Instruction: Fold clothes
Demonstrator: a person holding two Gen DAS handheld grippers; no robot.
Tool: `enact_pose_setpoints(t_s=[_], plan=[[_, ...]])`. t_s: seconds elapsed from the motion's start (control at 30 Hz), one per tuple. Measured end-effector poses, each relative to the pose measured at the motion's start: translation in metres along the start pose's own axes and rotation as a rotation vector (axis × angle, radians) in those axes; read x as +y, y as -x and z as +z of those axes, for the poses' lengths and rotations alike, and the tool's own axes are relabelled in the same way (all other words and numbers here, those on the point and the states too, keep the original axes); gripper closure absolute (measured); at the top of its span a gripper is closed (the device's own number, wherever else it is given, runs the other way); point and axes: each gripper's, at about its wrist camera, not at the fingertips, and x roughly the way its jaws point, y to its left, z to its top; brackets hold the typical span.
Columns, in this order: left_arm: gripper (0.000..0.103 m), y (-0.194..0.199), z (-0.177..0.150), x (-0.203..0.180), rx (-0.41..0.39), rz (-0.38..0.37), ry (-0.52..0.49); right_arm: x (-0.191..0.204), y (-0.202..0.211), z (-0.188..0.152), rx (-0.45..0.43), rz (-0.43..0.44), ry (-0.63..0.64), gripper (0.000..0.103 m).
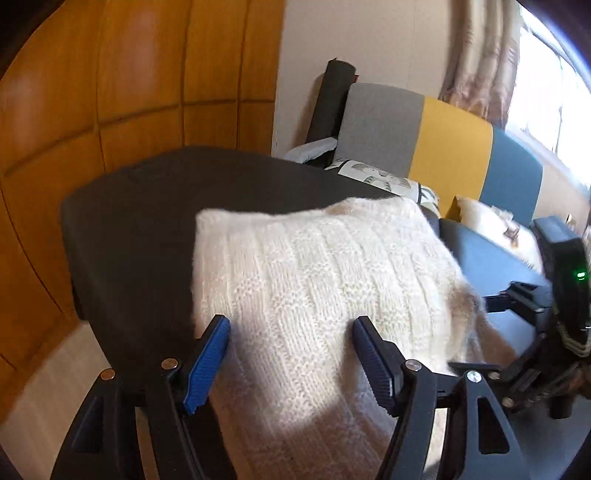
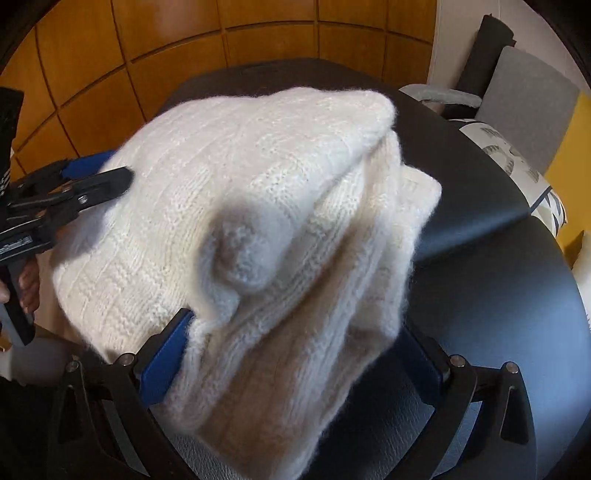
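Cream sweater point(image 1: 314, 280) folded, bunched on dark bench point(image 1: 140, 206), near corner overhanging. Left hand-held gripper point(image 1: 291, 354) released, straddling knit. Right hand-held gripper point(image 2: 295, 354) spread around bundle; grip unclear. Advice: square edges, press flat.

Dark padded surface point(image 1: 140, 206), folded cream knit sweater point(image 1: 314, 266) lying on it, bulk toward the near edge

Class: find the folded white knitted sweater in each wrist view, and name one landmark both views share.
Left wrist: white knitted sweater fills centre and bottom, lying across the open left claw.
Right wrist: it fills the centre, running down to the right claw.
Shared landmark: orange wood-panelled wall.
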Motion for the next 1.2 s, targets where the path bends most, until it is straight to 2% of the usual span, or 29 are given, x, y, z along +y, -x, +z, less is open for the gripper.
enact_pose_setpoints(t_s=[0.1,0.17,0.27,0.37,0.47,0.53,0.57,0.63,0.7,0.77,0.83,0.9,0.97,1.03,1.1,1.13,1.2], plan=[[0.034,0.015,-0.007,0.006,-0.017,-0.028,0.035,-0.011,0.01,0.008,0.014,0.015,-0.008,0.0],[0.034,0.024,-0.011,0.012,-0.032,-0.045,0.068,-0.012,0.036,0.017,-0.056,0.023,0.026,0.0],[0.035,0.031,-0.007,0.022,-0.058,-0.026,0.122,-0.005,0.071,0.032,-0.158,0.057,0.103,0.0],[0.036,0.026,0.005,0.022,-0.056,-0.003,0.124,0.029,0.073,0.055,-0.176,0.063,0.298,0.0],[0.035,0.01,0.013,0.011,-0.002,0.031,0.102,0.048,0.041,0.067,-0.107,0.064,0.406,0.0],[0.034,-0.002,0.008,0.002,0.061,0.057,0.073,0.042,0.005,0.066,0.01,0.055,0.388,0.0],[0.033,-0.006,0.006,-0.001,0.067,0.075,0.054,0.032,-0.016,0.063,0.086,0.049,0.346,0.0],[0.031,-0.008,0.005,-0.005,0.069,0.082,0.039,0.003,-0.026,0.056,0.061,0.156,0.191,0.0],[0.026,-0.007,0.008,-0.004,0.074,0.076,0.051,-0.006,-0.024,0.052,0.045,0.156,0.162,0.0],[0.027,-0.006,0.012,-0.002,0.082,0.069,0.069,-0.001,-0.014,0.056,0.036,0.135,0.19,0.0],[0.027,0.0,0.017,-0.003,0.052,0.088,0.073,0.007,-0.001,0.064,0.012,0.108,0.242,0.0],[0.028,0.012,0.021,-0.006,-0.003,0.097,0.079,0.011,0.025,0.077,-0.076,0.122,0.262,0.0],[0.028,0.018,0.025,-0.007,-0.033,0.094,0.091,0.018,0.045,0.087,-0.148,0.191,0.286,0.0],[0.028,0.018,0.028,-0.011,-0.042,0.088,0.087,0.027,0.051,0.094,-0.153,0.267,0.344,0.0],[0.028,0.011,0.035,-0.012,-0.039,0.086,0.069,0.037,0.043,0.101,-0.113,0.31,0.389,0.0],[0.028,0.008,0.039,-0.012,-0.045,0.083,0.068,0.045,0.034,0.1,-0.069,0.301,0.398,0.0],[0.028,0.003,0.052,-0.012,-0.068,0.08,0.055,0.033,0.01,0.095,-0.001,0.274,0.358,0.0]])
